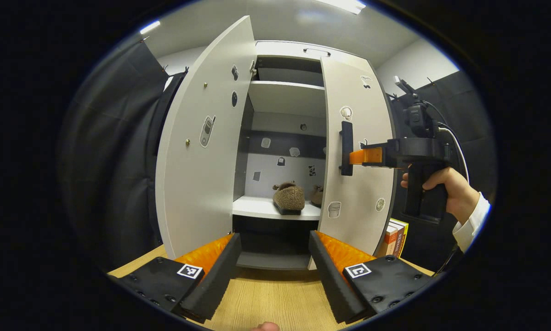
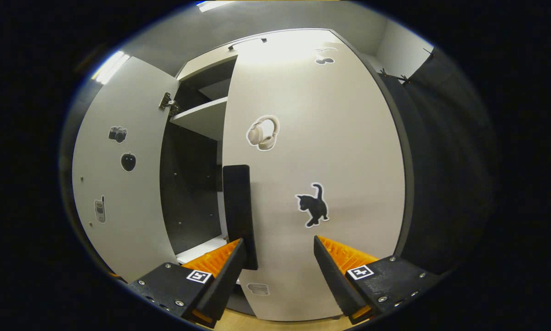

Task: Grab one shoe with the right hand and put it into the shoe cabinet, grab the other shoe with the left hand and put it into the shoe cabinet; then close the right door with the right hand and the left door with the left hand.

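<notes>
The white shoe cabinet has both doors ajar. Two brown fuzzy shoes sit on its lower shelf (image 1: pixel 261 209): one shoe (image 1: pixel 289 196) in full sight, the other shoe (image 1: pixel 317 195) half hidden behind the right door (image 1: pixel 362 202). My left gripper (image 1: pixel 275 271) is open and empty, low in front of the gap, with the left door (image 1: pixel 197 184) swung wide. A hand holds my right gripper (image 1: pixel 359 156), its tips against the right door beside the black handle (image 1: pixel 346 148). In the right gripper view, my right gripper (image 2: pixel 280 271) is open, close to the right door (image 2: pixel 339 138), its left finger by the handle (image 2: pixel 239 207).
The cabinet stands on a wooden tabletop (image 1: pixel 275 299). A few books (image 1: pixel 397 236) lean at the cabinet's right foot. An upper shelf (image 1: pixel 286 96) is bare. The left door (image 2: pixel 119 193) stands out to the left. Black cloth hangs on both sides.
</notes>
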Available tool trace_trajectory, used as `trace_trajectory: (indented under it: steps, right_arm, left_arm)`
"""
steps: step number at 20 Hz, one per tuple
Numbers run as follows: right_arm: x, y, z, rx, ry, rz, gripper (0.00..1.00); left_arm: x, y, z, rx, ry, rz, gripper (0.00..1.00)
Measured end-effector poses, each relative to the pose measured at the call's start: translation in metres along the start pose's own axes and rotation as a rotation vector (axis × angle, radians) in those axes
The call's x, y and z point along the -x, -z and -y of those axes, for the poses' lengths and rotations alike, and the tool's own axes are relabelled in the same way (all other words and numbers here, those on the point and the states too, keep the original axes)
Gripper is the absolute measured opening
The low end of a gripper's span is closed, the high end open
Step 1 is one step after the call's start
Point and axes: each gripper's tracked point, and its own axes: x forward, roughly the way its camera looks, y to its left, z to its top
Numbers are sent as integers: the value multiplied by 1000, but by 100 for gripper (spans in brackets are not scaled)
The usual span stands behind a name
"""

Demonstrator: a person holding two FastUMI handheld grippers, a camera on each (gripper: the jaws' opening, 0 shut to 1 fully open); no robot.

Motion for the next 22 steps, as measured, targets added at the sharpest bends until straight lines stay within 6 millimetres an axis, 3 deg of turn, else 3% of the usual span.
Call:
trace_trajectory:
  steps: [3, 8, 14, 17, 19, 22]
  right_arm:
    - [-3, 1, -6, 34, -3, 20, 92]
    - [0, -2, 1, 49, 35, 21, 94]
    - [36, -22, 19, 46, 77, 48, 94]
    - [59, -21, 29, 49, 105, 48, 94]
    - [72, -14, 35, 66, 120, 45, 94]
    - [90, 2, 41, 74, 139, 36, 94]
  left_arm:
    - [-1, -2, 0, 17, -3, 2, 97]
    - [1, -7, -1, 6, -3, 12, 97]
    - [8, -23, -8, 38, -16, 28, 97]
    - [18, -40, -24, 34, -55, 44, 94]
    - [25, -53, -43, 35, -100, 63, 99]
    - [42, -64, -76, 41, -180, 79, 96]
